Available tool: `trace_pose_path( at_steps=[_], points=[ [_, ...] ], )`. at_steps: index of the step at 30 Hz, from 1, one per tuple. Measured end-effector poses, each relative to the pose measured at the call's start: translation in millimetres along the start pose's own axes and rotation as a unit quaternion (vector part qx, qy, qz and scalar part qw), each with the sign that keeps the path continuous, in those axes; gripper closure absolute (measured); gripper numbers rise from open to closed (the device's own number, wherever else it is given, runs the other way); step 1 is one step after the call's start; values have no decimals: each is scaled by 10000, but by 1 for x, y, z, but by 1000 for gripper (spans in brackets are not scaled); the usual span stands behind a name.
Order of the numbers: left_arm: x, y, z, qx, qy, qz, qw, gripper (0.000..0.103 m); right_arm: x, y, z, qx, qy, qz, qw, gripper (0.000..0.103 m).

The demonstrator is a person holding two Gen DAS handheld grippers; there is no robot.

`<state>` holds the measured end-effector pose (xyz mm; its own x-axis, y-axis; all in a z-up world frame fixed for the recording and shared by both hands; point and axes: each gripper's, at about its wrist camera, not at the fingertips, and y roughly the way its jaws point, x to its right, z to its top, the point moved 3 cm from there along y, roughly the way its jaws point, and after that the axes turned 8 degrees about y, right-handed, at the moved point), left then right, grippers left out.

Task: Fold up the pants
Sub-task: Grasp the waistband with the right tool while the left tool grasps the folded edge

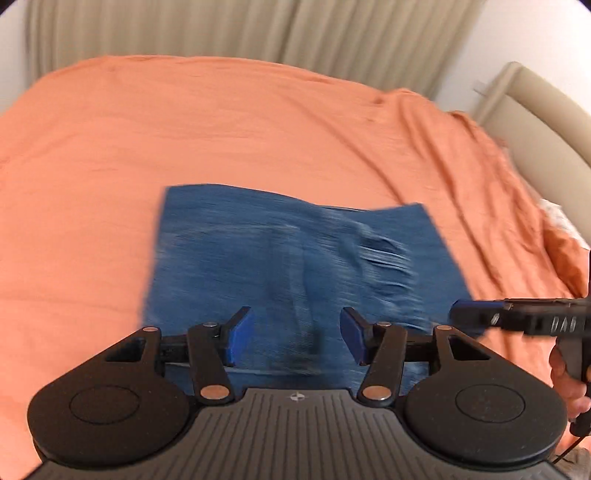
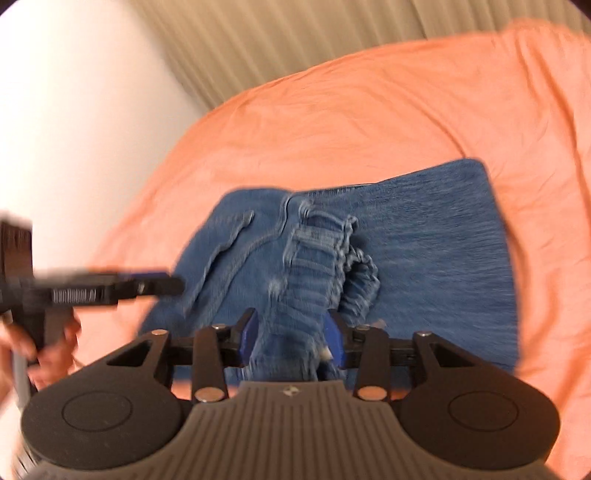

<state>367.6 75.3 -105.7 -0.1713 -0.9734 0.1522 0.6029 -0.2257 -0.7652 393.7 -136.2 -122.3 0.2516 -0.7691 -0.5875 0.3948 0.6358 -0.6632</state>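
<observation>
Blue denim pants [image 1: 280,258] lie folded into a compact block on the orange bed cover [image 1: 184,129]. My left gripper [image 1: 297,334] is open and empty, just above the near edge of the pants. In the right wrist view the pants [image 2: 424,258] show a pocket and a bunched elastic waistband [image 2: 317,266]. My right gripper [image 2: 293,339] is open, its blue pads either side of the waistband fabric, not closed on it. The right gripper also shows in the left wrist view [image 1: 480,317], and the left gripper in the right wrist view [image 2: 162,286]. Both views are motion-blurred.
The orange bed cover [image 2: 369,110] spreads wide around the pants. A beige headboard [image 1: 535,122] stands at the right and beige curtains [image 1: 221,29] hang behind the bed. A white wall [image 2: 74,110] is at the left of the right wrist view.
</observation>
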Motion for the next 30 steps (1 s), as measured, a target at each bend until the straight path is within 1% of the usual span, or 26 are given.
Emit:
trace_pose_path(
  at_steps=[2, 4, 5, 7, 8, 10, 11, 13, 14, 15, 17, 18, 20, 22, 23, 25, 26, 27, 30],
  points=[
    [-16, 6, 2, -17, -134, 115, 9998, 40, 11, 18, 13, 63, 504, 132, 9986, 60],
    [-29, 9, 2, -15, -261, 168, 9995, 40, 23, 35, 23, 75, 1033, 214, 9944, 61],
    [-33, 11, 1, -32, -320, 177, 9993, 40, 28, 43, 26, 53, 1234, 246, 9920, 62],
    [-41, 16, -3, -82, -391, 170, 9991, 40, 33, 55, 28, 10, 1413, 208, 9897, 62],
    [-44, 18, -4, -119, -402, 176, 9990, 40, 35, 59, 28, -55, 1449, 175, 9893, 68],
    [-47, 24, -8, -191, -410, 196, 9988, 40, 35, 65, 23, -180, 1419, 35, 9897, 84],
    [-49, 27, -9, -216, -409, 174, 9988, 40, 35, 64, 20, -206, 1392, -47, 9900, 89],
    [-51, 23, -13, -210, -381, 131, 9990, 40, 36, 58, 16, -189, 1323, 12, 9910, 97],
    [-51, 23, -13, -195, -347, 123, 9991, 40, 36, 54, 16, -168, 1319, 39, 9911, 103],
    [-51, 23, -14, -177, -319, 116, 9993, 41, 36, 49, 16, -122, 1333, 89, 9910, 103],
    [-50, 21, -15, -148, -320, 110, 9993, 41, 31, 36, 20, 10, 1293, 383, 9909, 103],
    [-50, 20, -15, -145, -329, 99, 9993, 41, 27, 30, 22, 49, 1209, 382, 9919, 103],
    [-48, 18, -17, -165, -335, 106, 9992, 41, 18, 25, 22, 78, 964, 241, 9950, 102],
    [-45, 15, -17, -176, -336, 142, 9992, 41, 17, 30, 16, -63, 891, -55, 9960, 79],
    [-43, 13, -17, -183, -334, 147, 9992, 41, 18, 34, 12, -152, 962, -73, 9952, 61],
    [-41, 7, -19, -170, -340, 159, 9991, 41, 23, 43, 4, -331, 1222, 24, 9920, 63],
    [-40, 4, -20, -179, -338, 165, 9991, 41, 25, 47, 1, -377, 1329, 31, 9904, 73],
    [-39, 1, -21, -187, -326, 177, 9991, 41, 25, 48, -3, -363, 1407, 49, 9894, 91],
    [-36, -8, -23, -205, -242, 256, 9992, 41, 18, 40, -3, -183, 1383, 146, 9901, 101]
  ],
)
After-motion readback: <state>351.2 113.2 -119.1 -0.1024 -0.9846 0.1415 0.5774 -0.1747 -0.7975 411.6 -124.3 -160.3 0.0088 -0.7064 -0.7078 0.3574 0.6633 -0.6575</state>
